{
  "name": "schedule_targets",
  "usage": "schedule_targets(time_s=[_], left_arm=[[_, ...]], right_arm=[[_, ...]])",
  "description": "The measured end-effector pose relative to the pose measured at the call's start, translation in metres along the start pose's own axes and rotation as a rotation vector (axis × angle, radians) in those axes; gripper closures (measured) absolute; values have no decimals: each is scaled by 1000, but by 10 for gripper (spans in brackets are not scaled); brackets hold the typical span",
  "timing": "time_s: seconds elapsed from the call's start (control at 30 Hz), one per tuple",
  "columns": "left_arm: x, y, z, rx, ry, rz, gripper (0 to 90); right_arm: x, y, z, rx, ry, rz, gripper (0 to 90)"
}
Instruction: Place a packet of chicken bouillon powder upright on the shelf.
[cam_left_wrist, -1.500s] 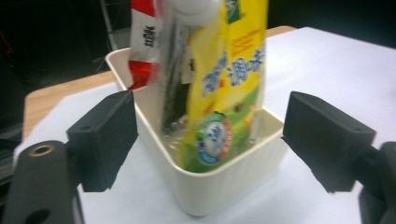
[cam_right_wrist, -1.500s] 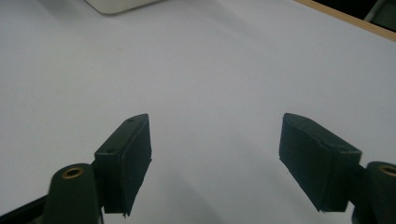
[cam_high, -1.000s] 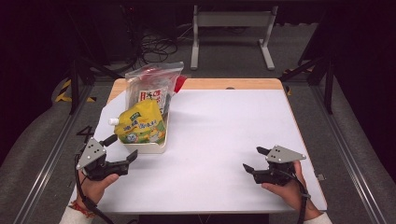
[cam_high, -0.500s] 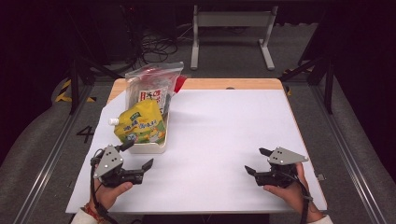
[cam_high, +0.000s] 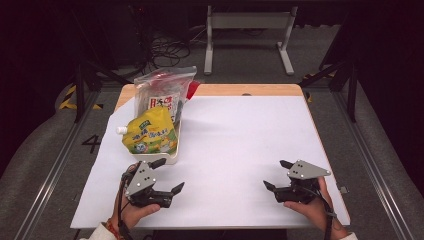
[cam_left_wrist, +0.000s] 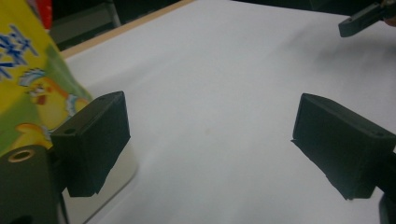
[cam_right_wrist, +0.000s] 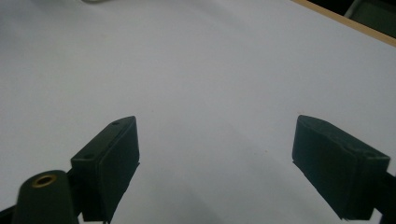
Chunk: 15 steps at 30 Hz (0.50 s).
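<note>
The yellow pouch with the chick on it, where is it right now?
In the high view the yellow pouch lies in a white tray on the table's left side, in front of a clear plastic bag and just beyond the left gripper.

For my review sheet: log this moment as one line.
left gripper: open, empty, beside white tray | right gripper: open, empty, jaws just opening | yellow pouch: in tray

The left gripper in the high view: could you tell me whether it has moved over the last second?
Yes. The left gripper has moved rightward and nearer the table's front edge, from the left edge to just in front of the white tray.
</note>
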<state>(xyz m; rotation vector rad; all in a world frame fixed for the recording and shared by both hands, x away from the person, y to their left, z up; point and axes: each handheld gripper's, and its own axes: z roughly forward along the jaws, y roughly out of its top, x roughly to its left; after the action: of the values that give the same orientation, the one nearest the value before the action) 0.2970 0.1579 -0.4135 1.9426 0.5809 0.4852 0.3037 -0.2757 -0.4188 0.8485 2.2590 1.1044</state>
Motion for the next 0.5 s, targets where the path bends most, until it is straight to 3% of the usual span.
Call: schedule_targets(time_s=[0.07,0.3,0.5], left_arm=[[-3,-1,5,20,-34,8,125],[-9,-9,23,97,-66,55,120],[-8,-17,36,159,-107,44,128]], right_arm=[[1,0,0,5,-4,-10,142],[3,-5,-3,12,-9,-38,133],[1,-18,-8,22,-20,-43,131]])
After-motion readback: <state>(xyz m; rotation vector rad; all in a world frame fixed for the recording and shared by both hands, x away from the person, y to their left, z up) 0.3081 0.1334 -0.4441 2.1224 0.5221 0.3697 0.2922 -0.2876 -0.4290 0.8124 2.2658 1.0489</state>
